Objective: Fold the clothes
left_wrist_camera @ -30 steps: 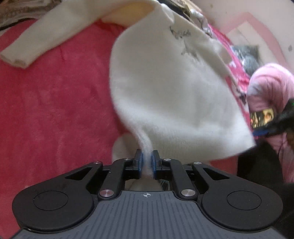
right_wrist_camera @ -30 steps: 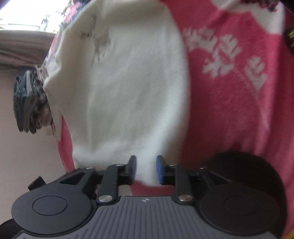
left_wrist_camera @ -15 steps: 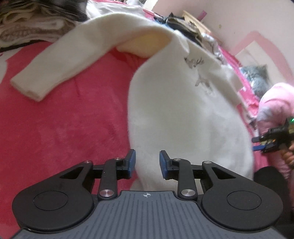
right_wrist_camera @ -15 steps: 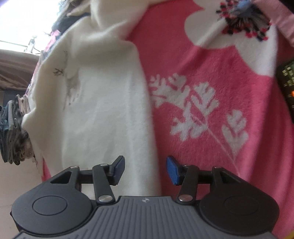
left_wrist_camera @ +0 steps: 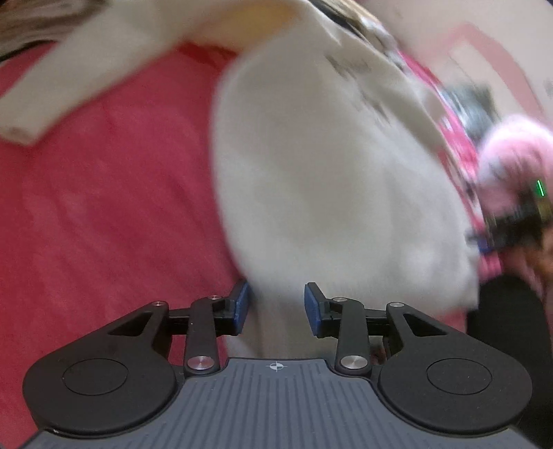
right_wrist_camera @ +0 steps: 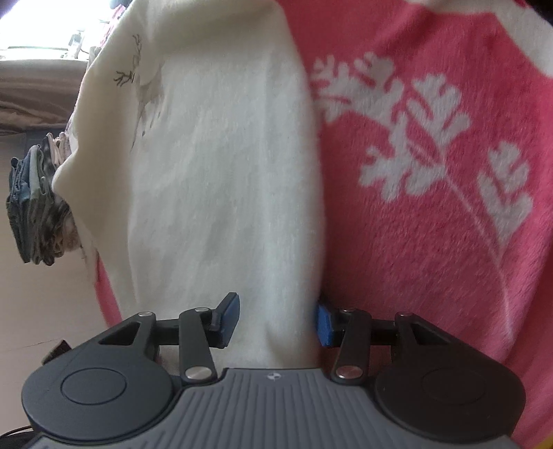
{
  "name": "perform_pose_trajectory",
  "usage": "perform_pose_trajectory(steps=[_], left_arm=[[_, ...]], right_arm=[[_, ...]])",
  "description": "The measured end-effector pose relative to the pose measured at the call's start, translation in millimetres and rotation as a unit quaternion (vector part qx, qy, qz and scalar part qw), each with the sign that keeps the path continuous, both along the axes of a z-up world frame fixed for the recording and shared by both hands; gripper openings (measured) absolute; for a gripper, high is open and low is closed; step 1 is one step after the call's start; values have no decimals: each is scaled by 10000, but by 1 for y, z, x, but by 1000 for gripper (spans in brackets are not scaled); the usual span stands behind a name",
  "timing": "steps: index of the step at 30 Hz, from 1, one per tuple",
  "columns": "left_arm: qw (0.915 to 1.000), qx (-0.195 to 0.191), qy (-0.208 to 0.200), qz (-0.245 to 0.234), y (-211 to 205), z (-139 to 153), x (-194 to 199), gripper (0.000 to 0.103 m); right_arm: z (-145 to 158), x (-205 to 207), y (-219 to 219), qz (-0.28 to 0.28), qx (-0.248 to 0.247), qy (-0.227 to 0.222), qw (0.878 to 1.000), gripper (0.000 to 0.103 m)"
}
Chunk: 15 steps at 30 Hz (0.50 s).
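Fingers (left_wrist_camera: 242, 307) of left gripper (left_wrist_camera: 276, 305): spreading, apart, cream sweater (left_wrist_camera: 328, 179) hem lying between them, unpinched. Fingers (right_wrist_camera: 230, 316) of right gripper (right_wrist_camera: 276, 319): narrowing slightly, apart, sweater's other hem corner between, pads not pressing. Sweater: spread flat on pink blanket (right_wrist_camera: 432, 224), one sleeve (left_wrist_camera: 79, 79) stretched out from its body. Folded clothes stack (right_wrist_camera: 38, 207): beyond sweater's far side.

Pink blanket (right_wrist_camera: 432, 241) with white leaf print covers the bed. Bright window (right_wrist_camera: 41, 27) upper left, beige floor (right_wrist_camera: 45, 293) lower left, wall (left_wrist_camera: 466, 20) pale.
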<state>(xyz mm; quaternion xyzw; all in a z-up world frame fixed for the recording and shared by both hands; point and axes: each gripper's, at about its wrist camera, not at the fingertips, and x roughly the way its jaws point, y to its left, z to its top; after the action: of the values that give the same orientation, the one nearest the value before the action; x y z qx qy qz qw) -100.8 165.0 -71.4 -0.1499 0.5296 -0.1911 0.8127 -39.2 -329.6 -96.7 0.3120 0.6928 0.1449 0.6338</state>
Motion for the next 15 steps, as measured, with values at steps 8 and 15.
perform_pose_trajectory(steps=[8, 15], left_arm=[[9996, 9, -15, 284, -2, -4, -5, 34], [9992, -138, 99, 372, 0, -13, 2, 34]], right_arm=[[-4, -1, 6, 96, 118, 180, 9997, 49], [-12, -4, 15, 277, 248, 372, 9986, 50]])
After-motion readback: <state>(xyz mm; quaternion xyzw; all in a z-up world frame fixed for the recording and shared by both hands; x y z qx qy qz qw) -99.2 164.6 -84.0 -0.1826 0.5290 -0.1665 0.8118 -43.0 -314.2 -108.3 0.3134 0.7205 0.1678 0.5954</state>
